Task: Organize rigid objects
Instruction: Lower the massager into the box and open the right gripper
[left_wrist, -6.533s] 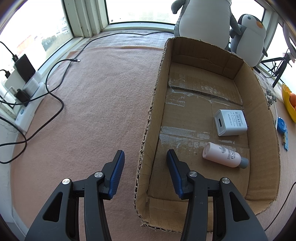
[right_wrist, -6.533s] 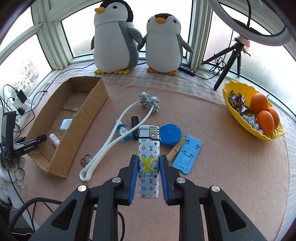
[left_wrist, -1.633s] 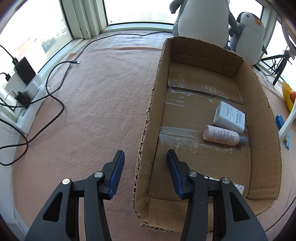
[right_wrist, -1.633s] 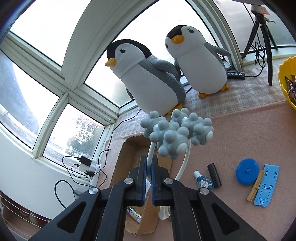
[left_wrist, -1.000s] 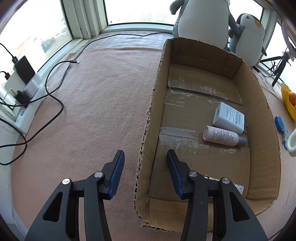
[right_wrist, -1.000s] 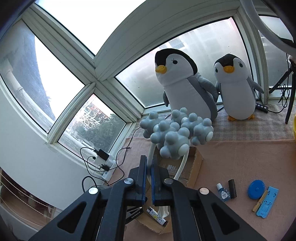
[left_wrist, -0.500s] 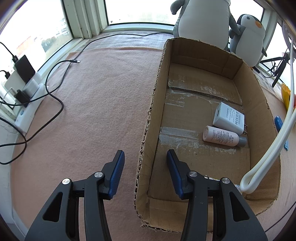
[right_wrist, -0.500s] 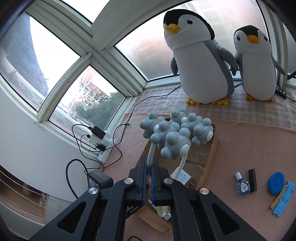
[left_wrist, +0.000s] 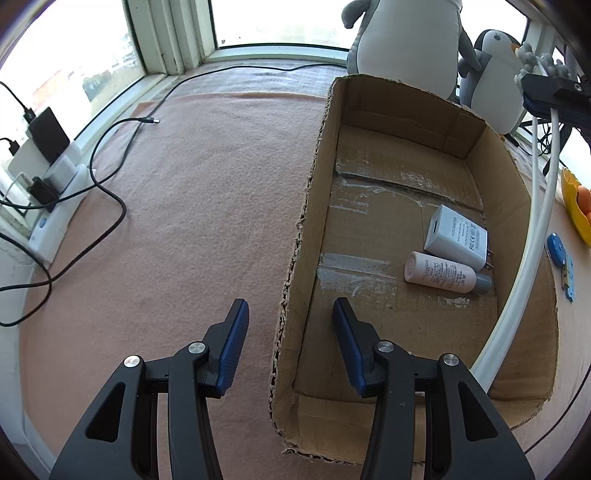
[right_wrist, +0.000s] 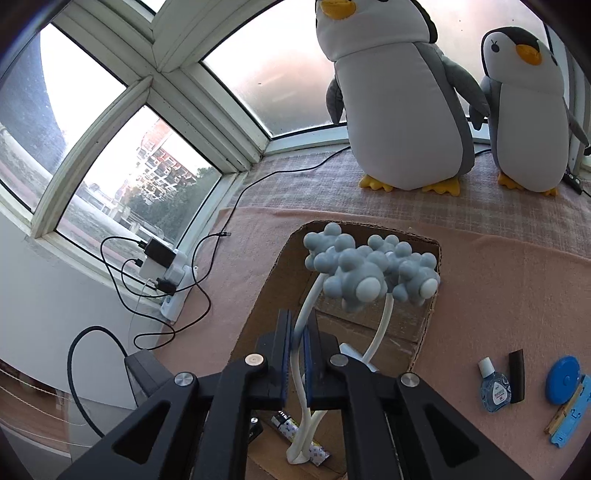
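Note:
My right gripper (right_wrist: 297, 325) is shut on one white stem of the massager (right_wrist: 369, 273), whose knobbly grey-blue heads stand above the jaws. Its looped lower end hangs inside the cardboard box (right_wrist: 428, 321), just over a patterned lighter (right_wrist: 317, 452). In the left wrist view the massager (left_wrist: 532, 236) slants down from the right gripper (left_wrist: 554, 92) into the near right corner of the box (left_wrist: 513, 184). A white charger (left_wrist: 456, 230) and a pink bottle (left_wrist: 439, 273) lie inside. My left gripper (left_wrist: 290, 314) is open, astride the box's left wall without pressing it.
Two plush penguins (right_wrist: 399, 96) stand behind the box. A power strip with cables (left_wrist: 48, 206) lies at the left by the window. On the mat to the right are an eye-drop bottle (right_wrist: 493, 387), a black tube (right_wrist: 516, 374), a blue disc (right_wrist: 563, 378), a blue stand (right_wrist: 570, 417) and a yellow fruit bowl (left_wrist: 576, 210).
The right gripper has come down and forward over the box with the massager, whose loop now reaches deeper into the box. The left gripper has stayed put.

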